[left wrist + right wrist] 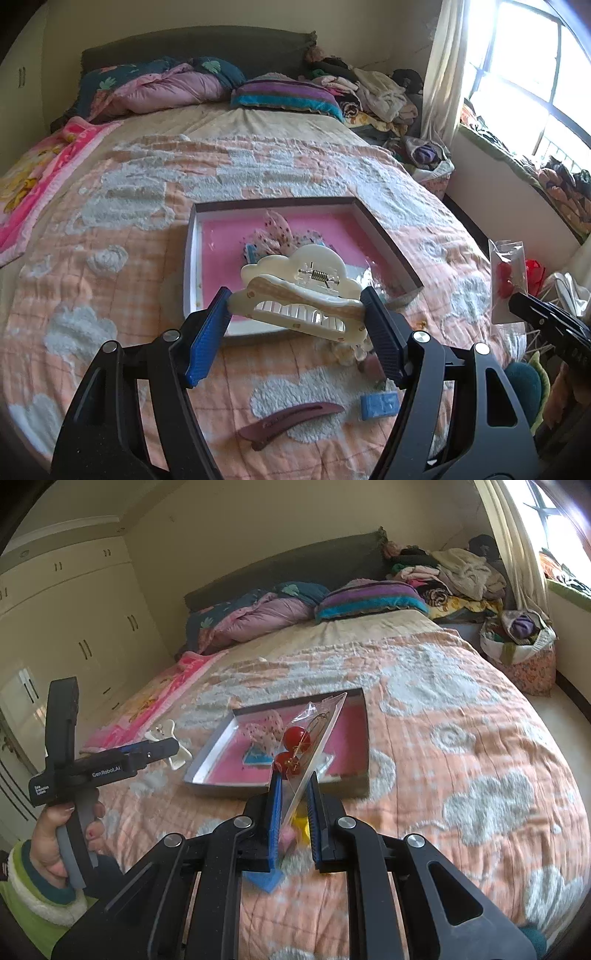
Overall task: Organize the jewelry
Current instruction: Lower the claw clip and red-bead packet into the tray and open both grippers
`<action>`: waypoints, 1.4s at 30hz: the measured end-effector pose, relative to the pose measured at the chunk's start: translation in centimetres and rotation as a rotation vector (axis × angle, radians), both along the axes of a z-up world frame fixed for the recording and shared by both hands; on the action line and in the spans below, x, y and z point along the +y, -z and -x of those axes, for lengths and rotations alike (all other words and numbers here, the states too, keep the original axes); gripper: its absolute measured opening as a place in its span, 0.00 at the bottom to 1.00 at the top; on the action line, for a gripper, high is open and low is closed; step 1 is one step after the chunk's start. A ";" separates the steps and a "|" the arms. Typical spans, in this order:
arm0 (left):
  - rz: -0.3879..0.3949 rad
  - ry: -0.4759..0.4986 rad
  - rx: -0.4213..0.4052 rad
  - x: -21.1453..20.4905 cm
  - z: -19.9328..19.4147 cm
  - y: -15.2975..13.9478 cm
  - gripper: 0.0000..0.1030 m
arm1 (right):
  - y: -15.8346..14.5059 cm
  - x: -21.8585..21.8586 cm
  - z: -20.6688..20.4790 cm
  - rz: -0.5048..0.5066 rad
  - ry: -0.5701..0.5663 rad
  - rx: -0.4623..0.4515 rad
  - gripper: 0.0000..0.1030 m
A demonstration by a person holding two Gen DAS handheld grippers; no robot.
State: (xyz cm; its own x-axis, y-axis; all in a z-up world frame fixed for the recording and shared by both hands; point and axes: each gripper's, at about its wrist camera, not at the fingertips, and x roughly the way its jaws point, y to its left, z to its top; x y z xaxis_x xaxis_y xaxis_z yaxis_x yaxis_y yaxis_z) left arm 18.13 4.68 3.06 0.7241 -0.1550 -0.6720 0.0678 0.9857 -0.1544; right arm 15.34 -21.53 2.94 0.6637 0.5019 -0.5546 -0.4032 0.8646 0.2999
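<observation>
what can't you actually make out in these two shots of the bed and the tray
- Left wrist view: small pale items on the quilt are half hidden behind the cream hair clip held in the left claw; what they are is unclear.
- Right wrist view: a yellow object and a blue piece are masked by the right claw and its clear packet of red earrings.
- Both views: tray contents are too blurred to name.

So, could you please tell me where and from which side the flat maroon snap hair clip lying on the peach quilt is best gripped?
Grip the flat maroon snap hair clip across its narrow width near the middle, coming straight down from above. It lies flat on the peach quilt, long and thin, so fingers closing across its two long edges should hold best. Both grippers are full now.
</observation>
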 end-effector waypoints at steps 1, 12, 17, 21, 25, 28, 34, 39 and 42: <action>0.000 -0.002 -0.003 0.1 -0.2 -0.2 0.61 | -0.2 0.1 -0.2 -0.002 -0.003 -0.003 0.12; -0.008 -0.002 -0.024 0.1 -2.5 -1.3 0.61 | -1.7 2.3 -3.9 0.008 -0.051 -0.015 0.12; -0.003 -0.010 -0.004 0.1 -4.1 -0.4 0.61 | -1.4 3.6 -6.1 0.027 -0.069 0.000 0.12; -0.017 -0.026 0.015 0.1 -5.1 0.7 0.61 | -0.8 4.1 -8.1 0.046 -0.059 0.022 0.12; -0.038 -0.045 0.036 0.3 -6.0 2.2 0.61 | -0.1 4.4 -9.8 0.067 -0.045 0.038 0.12; -0.044 -0.053 0.054 0.6 -6.5 3.2 0.61 | 0.7 4.6 -11.0 0.086 -0.037 0.057 0.12; -0.049 -0.059 0.101 1.1 -7.2 5.7 0.61 | 3.4 5.1 -12.8 0.124 -0.035 0.119 0.12; -0.059 -0.067 0.129 1.5 -7.5 7.3 0.58 | 5.6 5.4 -13.6 0.143 -0.027 0.168 0.12; -0.060 -0.073 0.135 1.9 -7.6 7.7 0.57 | 6.4 5.8 -13.9 0.154 -0.023 0.184 0.12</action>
